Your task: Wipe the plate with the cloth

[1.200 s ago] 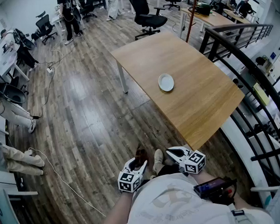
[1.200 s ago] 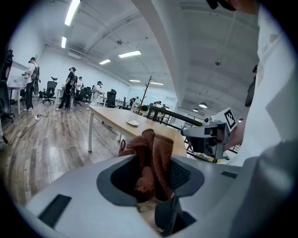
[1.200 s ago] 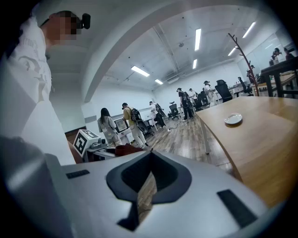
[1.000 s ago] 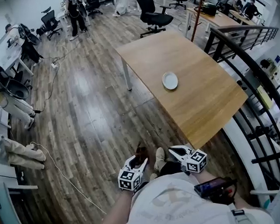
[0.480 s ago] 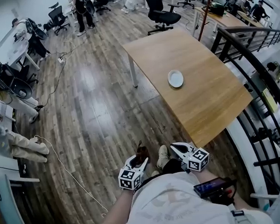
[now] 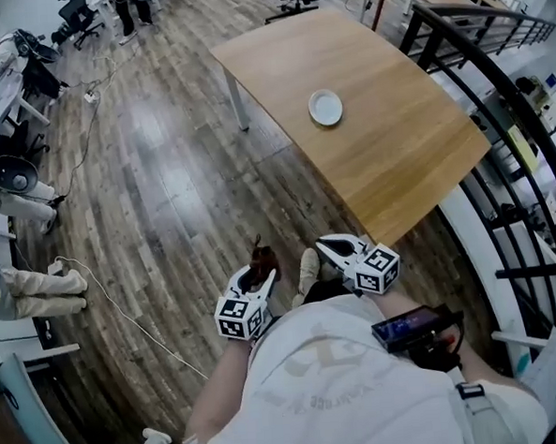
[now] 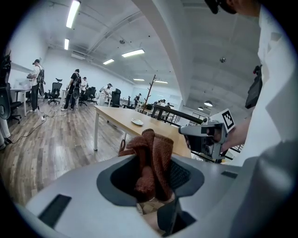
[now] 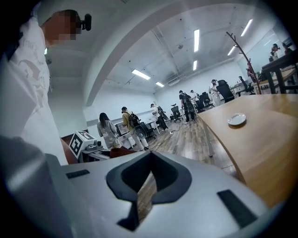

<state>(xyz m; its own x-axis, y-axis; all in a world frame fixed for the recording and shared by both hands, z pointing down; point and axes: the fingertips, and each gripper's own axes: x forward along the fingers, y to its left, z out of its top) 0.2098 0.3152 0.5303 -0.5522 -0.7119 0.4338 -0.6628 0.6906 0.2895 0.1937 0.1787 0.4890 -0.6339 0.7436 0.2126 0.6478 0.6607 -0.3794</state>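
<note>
Approach is the step in hand, by my judgement: no wiping has begun. The left gripper [image 6: 253,282] is clamped on a bunched rust-brown terry cloth [image 7: 152,155], which fills the gap between its jaws and stands up out of them. The right gripper [image 6: 328,248] has its jaws drawn together to a thin slit with nothing between them. Both are held low, close to the person's body, just off the near corner of the light wooden rectangular table [image 6: 397,171].

The small round white plate [image 6: 325,107] lies flat toward the far side of that table, well apart from both grippers, and nothing else shows on the tabletop.

The next move probably calls for stepping up to the table and carrying the cloth out over the plate, then pressing it down onto the plate's face. The right gripper may have to open to steady the rim, since a light plate on smooth wood could slide.

Grey-brown plank floor [image 6: 164,195] spreads to the left, crossed by a thin white cable [image 6: 104,302]. A black metal railing [image 6: 505,99] runs along the right. Office chairs and standing people occupy the far end.
</note>
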